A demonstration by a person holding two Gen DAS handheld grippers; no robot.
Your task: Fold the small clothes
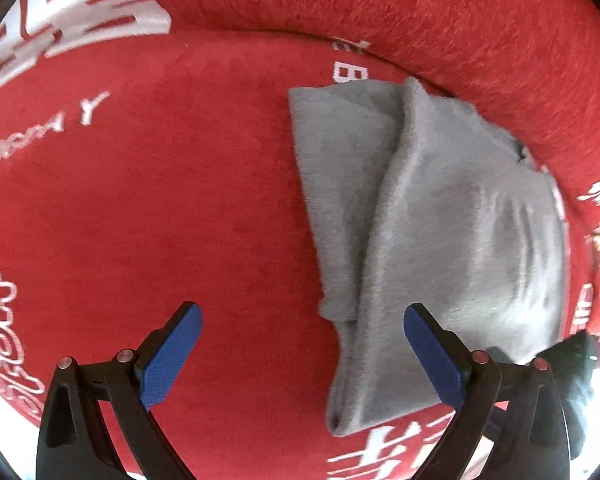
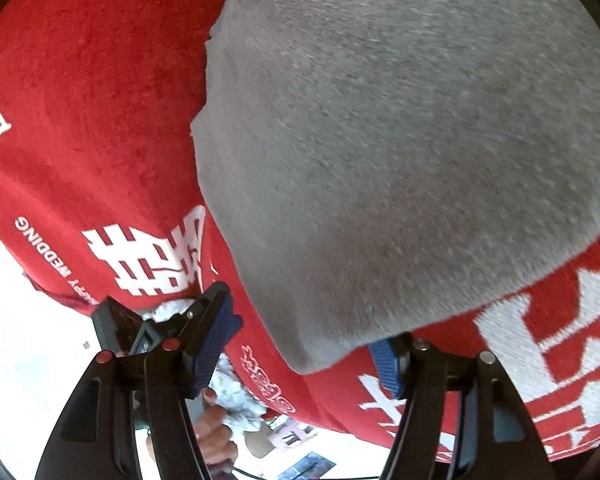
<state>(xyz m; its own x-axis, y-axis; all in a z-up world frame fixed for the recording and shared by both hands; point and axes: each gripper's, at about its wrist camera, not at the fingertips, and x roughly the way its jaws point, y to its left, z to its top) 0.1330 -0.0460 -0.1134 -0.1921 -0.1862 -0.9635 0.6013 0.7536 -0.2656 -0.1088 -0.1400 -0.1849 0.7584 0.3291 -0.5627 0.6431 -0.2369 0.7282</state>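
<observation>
A grey fuzzy garment (image 1: 440,208) lies folded lengthwise on a red cloth (image 1: 160,208), with one long layer lapped over the other. My left gripper (image 1: 303,312) points down over its near end and is open. The garment's narrow lower strip lies between the blue pads (image 1: 172,356), close to the right one, and nothing is pinched. In the right wrist view the same garment (image 2: 400,140) fills the upper right. My right gripper (image 2: 304,340) is open at its near corner. That corner droops over the tip of the right finger and stays apart from the left pad (image 2: 216,332).
The red cloth carries white characters (image 2: 152,260) and rises in a thick ridge (image 1: 420,12) behind the garment. Its edge (image 2: 52,288) drops to a bright white floor at lower left. A hand (image 2: 216,436) shows below the right gripper. A dark object (image 1: 576,364) sits by the garment's lower right edge.
</observation>
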